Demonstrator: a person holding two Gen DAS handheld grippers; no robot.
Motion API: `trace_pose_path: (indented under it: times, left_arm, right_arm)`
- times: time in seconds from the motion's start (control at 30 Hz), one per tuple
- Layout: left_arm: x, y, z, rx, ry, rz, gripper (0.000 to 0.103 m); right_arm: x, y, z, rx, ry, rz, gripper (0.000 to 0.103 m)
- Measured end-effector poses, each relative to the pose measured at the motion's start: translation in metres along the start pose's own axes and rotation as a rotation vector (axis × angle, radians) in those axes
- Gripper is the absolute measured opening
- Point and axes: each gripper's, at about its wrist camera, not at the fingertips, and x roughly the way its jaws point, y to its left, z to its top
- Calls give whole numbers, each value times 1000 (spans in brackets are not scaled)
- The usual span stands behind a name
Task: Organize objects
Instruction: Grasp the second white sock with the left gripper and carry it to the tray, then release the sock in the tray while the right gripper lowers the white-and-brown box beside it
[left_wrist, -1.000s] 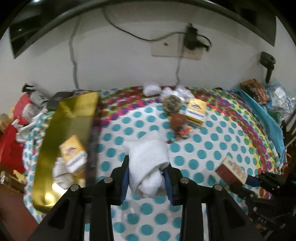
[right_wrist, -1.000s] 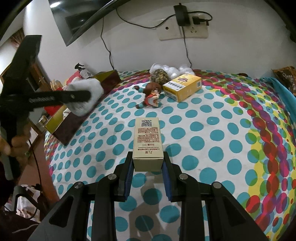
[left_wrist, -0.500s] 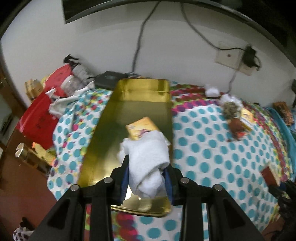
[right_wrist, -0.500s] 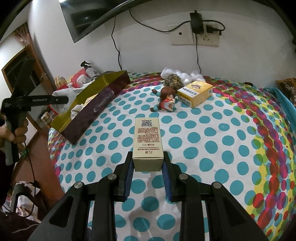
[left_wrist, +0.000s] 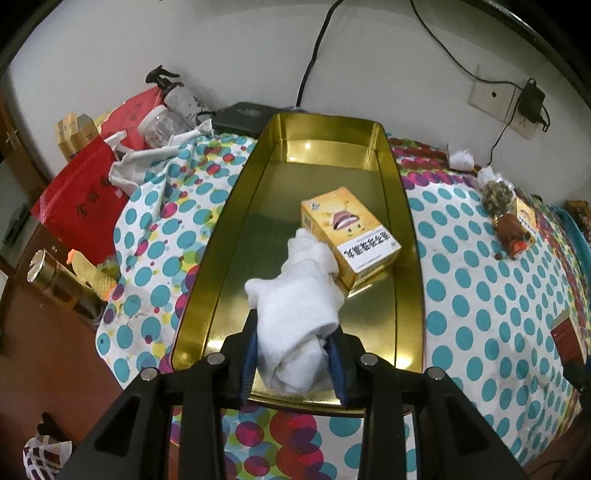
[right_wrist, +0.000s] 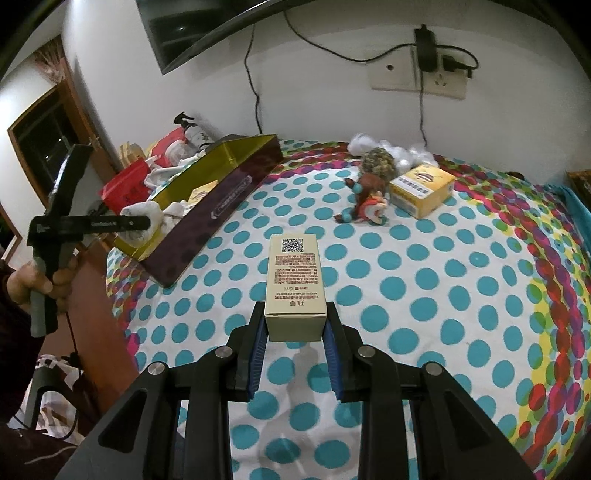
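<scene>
Status of sorting, judged from both wrist views.

Container: the long gold metal tin with a dark maroon outer wall (left_wrist: 400, 206) sits at the left edge of the polka-dot tablecloth (right_wrist: 424, 280). One item is already stowed in it: a yellow cardboard box with a cartoon mouth printed on top (left_wrist: 351, 236), lying flat on the tin floor toward the right wall.

Left gripper (left_wrist: 293, 354): jaws closed firmly on a rolled white cloth (left_wrist: 295, 314). The cloth is held above the near end of the tin, its far end touching or just overlapping the yellow box. Whether a second white cloth lies beneath it cannot be settled; the right wrist view suggests more white fabric in the tin, but it is too small to confirm. This item is positioned for deposit, not yet released.

Right gripper (right_wrist: 295, 328): jaws closed on the near end of a tall beige carton with a QR code on its upper face (right_wrist: 293, 280), held over the cloth well apart from the tin. Not yet stowed.

Outstanding on the table: a small brown-haired doll figure (right_wrist: 365, 206), a yellow square box (right_wrist: 423, 190), a brownish woven ball (right_wrist: 378, 164) and white fluffy wads (right_wrist: 413, 157), all clustered near the wall.

Assessment: roughly early to middle stage; most items remain.
</scene>
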Motion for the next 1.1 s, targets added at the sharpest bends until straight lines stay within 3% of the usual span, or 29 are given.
trace_pose_path:
  times: [0.2, 0.4, 0.7, 0.87, 1.1]
  left_arm:
    - [7, 3, -4, 0, 7, -18, 35]
    - [7, 7, -8, -23, 28, -53, 48]
    - [-30, 28, -17, -62, -51, -94, 56]
    - [-61, 42, -30, -85, -128, -46, 57]
    - [-82, 67, -49, -125, -145, -23, 57]
  right_arm:
    - [6, 22, 7, -32, 3, 15, 27]
    - [16, 49, 17, -72, 4, 41, 27]
    - [33, 97, 35, -161, 6, 89, 27]
    - [43, 129, 51, -213, -7, 124, 27]
    - [64, 171, 75, -289, -9, 142, 27]
